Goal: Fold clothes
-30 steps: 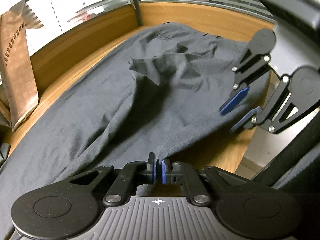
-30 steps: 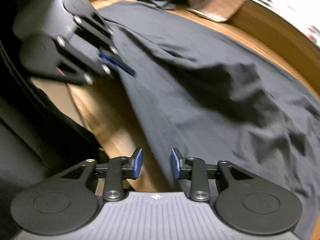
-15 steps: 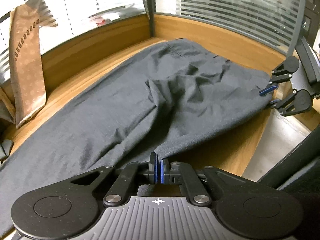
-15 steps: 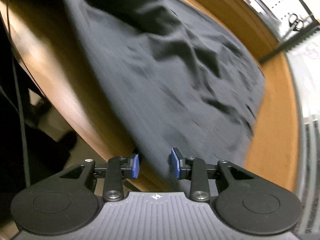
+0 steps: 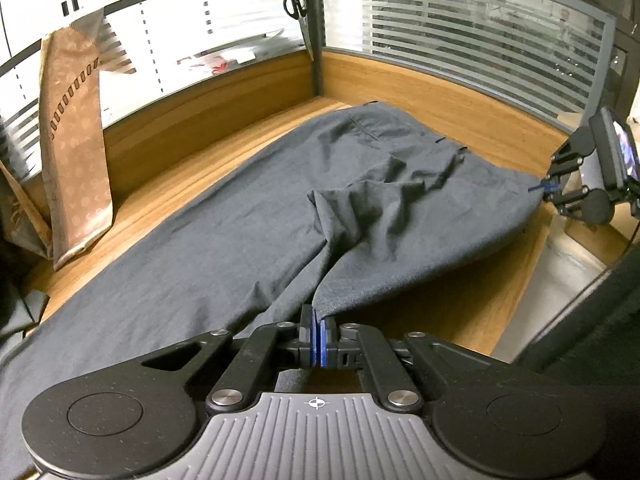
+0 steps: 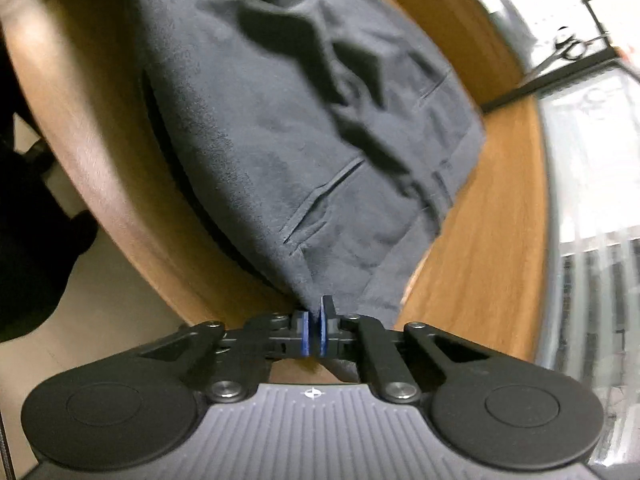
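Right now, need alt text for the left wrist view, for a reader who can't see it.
The left gripper is shut on the near edge of dark grey trousers spread across a wooden desk. At far right the right gripper pinches the waistband corner. A brown patterned cloth hangs on the glass partition.

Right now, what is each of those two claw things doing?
Left gripper: closed, pinching the near edge of the dark grey trousers.
Right gripper: closed on the trousers' waistband corner.
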